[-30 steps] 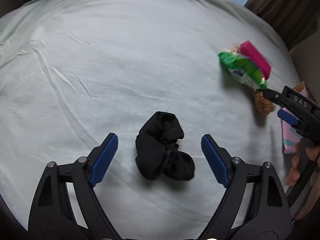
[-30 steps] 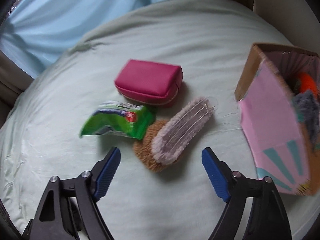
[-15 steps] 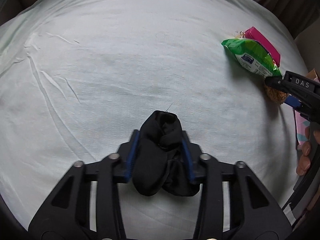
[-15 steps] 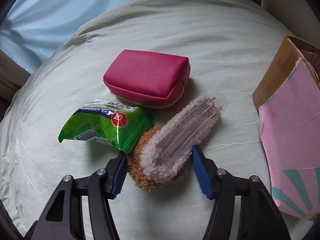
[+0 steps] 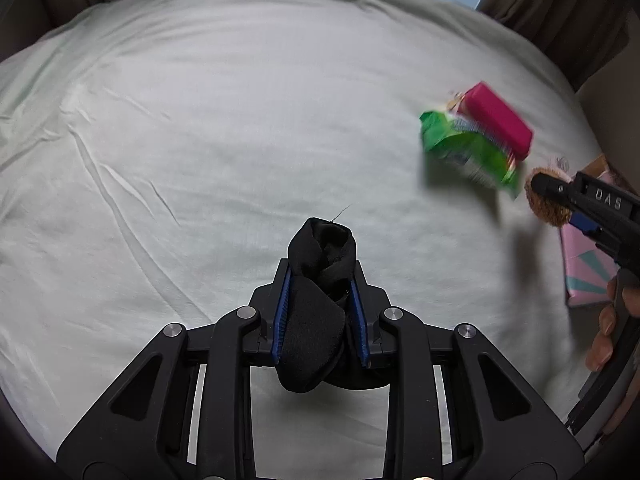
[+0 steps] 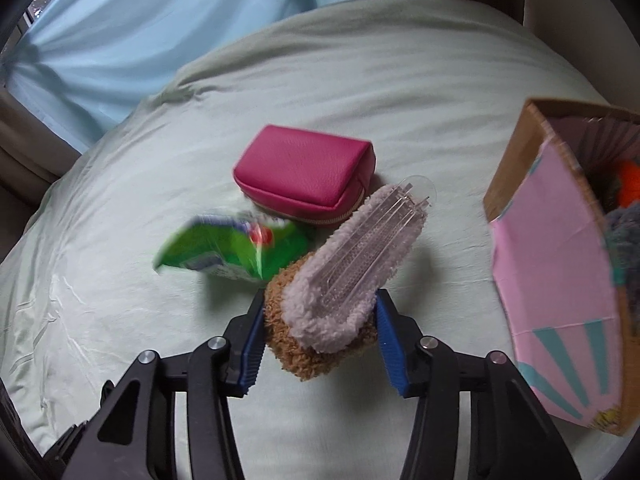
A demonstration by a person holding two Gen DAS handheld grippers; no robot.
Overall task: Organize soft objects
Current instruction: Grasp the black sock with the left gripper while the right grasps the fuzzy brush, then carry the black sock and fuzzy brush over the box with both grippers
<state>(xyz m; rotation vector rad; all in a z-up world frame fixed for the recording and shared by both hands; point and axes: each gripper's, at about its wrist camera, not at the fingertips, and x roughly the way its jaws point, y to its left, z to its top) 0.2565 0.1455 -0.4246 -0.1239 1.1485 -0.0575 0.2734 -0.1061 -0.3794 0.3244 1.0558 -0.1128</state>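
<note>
My left gripper (image 5: 320,280) is shut on a bundle of black socks (image 5: 316,320) and holds it just above the pale green bedsheet (image 5: 200,140). My right gripper (image 6: 320,308) is shut on a pair of fuzzy socks, brown and lilac, on a clear plastic hanger (image 6: 340,280), lifted slightly off the sheet. In the left wrist view the right gripper (image 5: 560,196) shows at the right edge with the brown fuzzy sock (image 5: 540,204) in it.
A pink zip pouch (image 6: 308,172) and a green snack packet (image 6: 232,252) lie on the bed beyond the fuzzy socks. A pink cardboard box (image 6: 560,280) with soft items inside stands at the right. Light blue curtains (image 6: 140,32) hang behind the bed.
Both grippers went from open around their socks to shut on them. Both bundles have risen a little off the sheet.
</note>
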